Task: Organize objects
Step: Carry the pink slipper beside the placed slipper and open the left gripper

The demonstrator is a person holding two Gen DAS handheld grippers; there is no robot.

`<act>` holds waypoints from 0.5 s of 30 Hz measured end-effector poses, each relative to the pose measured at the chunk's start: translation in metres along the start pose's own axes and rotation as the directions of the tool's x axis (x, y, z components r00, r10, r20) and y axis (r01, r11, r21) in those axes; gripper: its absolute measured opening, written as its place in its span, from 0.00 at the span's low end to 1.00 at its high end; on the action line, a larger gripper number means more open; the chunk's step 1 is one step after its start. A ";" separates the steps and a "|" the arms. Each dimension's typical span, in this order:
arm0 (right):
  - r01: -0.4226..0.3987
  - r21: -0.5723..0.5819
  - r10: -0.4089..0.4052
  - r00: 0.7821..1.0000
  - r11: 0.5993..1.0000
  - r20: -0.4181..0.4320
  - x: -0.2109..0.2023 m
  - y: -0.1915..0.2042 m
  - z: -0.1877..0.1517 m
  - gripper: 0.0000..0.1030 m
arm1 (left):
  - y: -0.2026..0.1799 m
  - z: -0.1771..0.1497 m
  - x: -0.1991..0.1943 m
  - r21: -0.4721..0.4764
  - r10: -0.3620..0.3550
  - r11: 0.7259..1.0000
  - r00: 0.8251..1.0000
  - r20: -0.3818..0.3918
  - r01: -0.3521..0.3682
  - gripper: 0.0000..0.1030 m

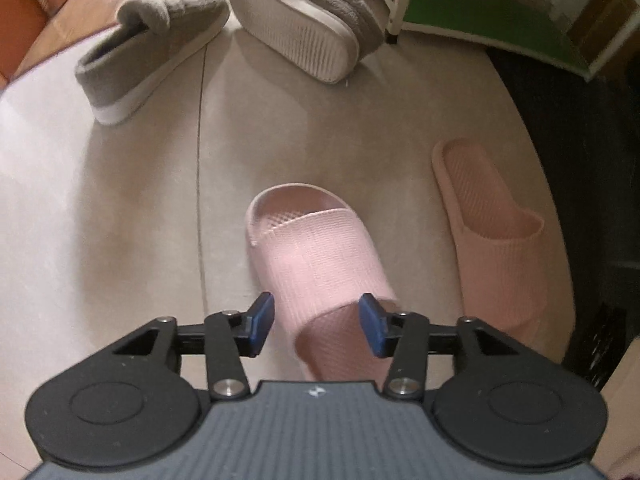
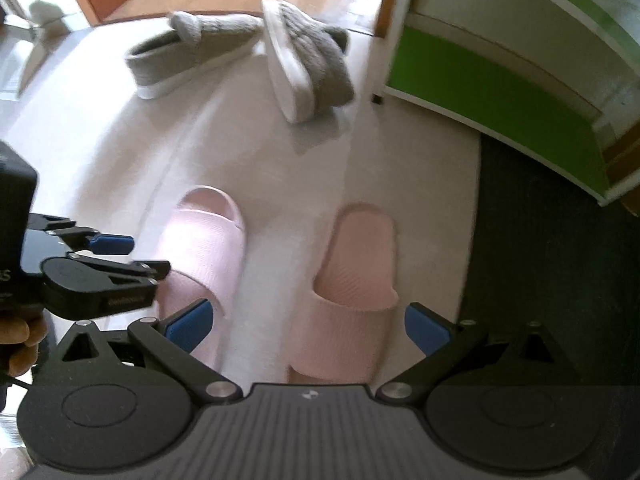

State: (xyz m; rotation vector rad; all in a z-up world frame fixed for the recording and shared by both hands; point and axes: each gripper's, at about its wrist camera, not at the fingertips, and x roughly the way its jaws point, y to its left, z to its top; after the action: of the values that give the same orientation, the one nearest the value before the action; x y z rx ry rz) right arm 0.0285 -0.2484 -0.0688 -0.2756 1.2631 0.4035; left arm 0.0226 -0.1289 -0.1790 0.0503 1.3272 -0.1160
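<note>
pale floor mat (image 1: 140,200) looks slick, so left gripper (image 1: 316,326), jaws apart astride the near pink slipper (image 1: 320,264), and wide-open right gripper (image 2: 308,328) could shove it.

Ribbed matt pink rubbery slippers (image 1: 320,264), fuzzy grey fleece slippers (image 1: 152,52), glossy wood floor (image 1: 80,4)

Pale floor (image 1: 120,208) bears two pink slippers (image 1: 316,264) and two grey slippers (image 1: 152,48).

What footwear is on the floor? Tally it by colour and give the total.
Pink slide slippers: 2, the left one and the right one.
Grey fuzzy slippers: 2, one upright and one tipped on its side.
Total: 4
</note>
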 end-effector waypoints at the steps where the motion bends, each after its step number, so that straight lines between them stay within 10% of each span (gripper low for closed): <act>1: -0.019 -0.010 0.019 1.000 1.000 0.010 0.000 0.002 0.000 1.00 | -0.001 0.002 -0.004 0.028 0.014 0.999 1.000 -0.001 -0.014 0.57; 15: -0.190 -0.332 0.245 0.960 0.924 0.134 -0.006 0.050 -0.010 1.00 | 0.031 0.005 -0.086 0.284 0.070 0.956 0.998 -0.002 -0.067 0.87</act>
State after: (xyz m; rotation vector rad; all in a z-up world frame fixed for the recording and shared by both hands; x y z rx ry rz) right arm -0.0034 -0.2081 -0.0651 -0.3644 1.0574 0.8101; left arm 0.0105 -0.0935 -0.0954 0.3412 1.3111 -0.2474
